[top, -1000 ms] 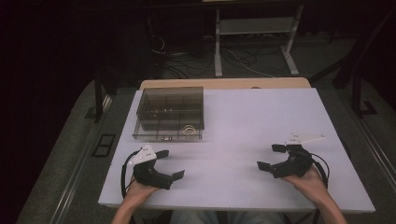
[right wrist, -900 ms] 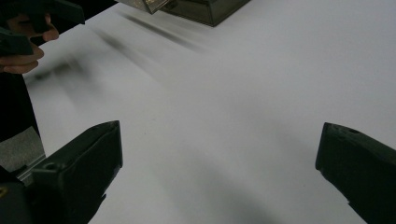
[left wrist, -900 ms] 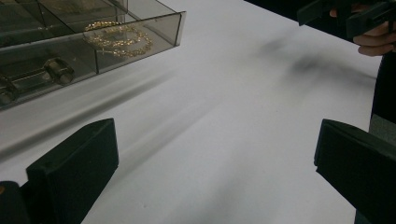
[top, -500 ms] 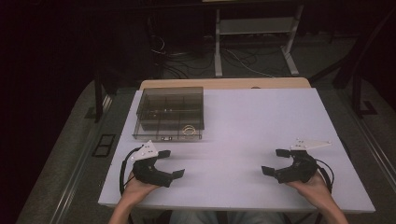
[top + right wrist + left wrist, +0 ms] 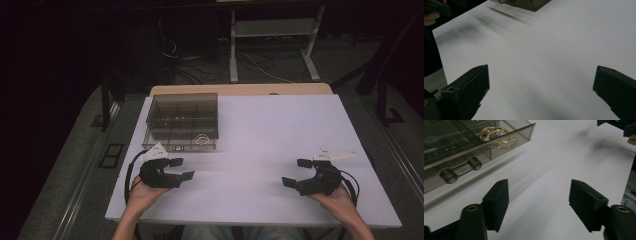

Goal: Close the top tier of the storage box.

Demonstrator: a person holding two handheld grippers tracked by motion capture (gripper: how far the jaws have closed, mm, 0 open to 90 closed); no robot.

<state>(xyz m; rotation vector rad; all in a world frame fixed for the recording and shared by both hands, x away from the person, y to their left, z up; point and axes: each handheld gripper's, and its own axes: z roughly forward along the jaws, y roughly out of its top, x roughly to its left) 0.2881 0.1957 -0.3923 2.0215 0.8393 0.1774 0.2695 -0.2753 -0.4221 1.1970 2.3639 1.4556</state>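
Two grippers are observed over one white bench [image 5: 260,130], each carried in one hand. One smoky transparent compartment box [image 5: 183,121] is seen at the far left of the bench.

Left gripper [image 5: 181,168]: jaws are parted, nothing between them; they have just been closing. In the left gripper view, the box [image 5: 461,147] lies just ahead and to the left of the jaws, apart from them. Two round knobs [image 5: 461,170] are counted on its near wall. One gold chain or bracelet [image 5: 494,131] is seen coiled in the corner compartment closest to the jaws; a second gold glint beneath it cannot be told from a reflection. In the high view, the compartments are divided in a grid; an exact count cannot be made.

Right gripper [image 5: 296,172]: jaws are spread wide, nothing between them, bare bench under them. The box is well apart from these jaws, far ahead and across the bench; one corner of it [image 5: 529,5] is seen at the top of the right gripper view.
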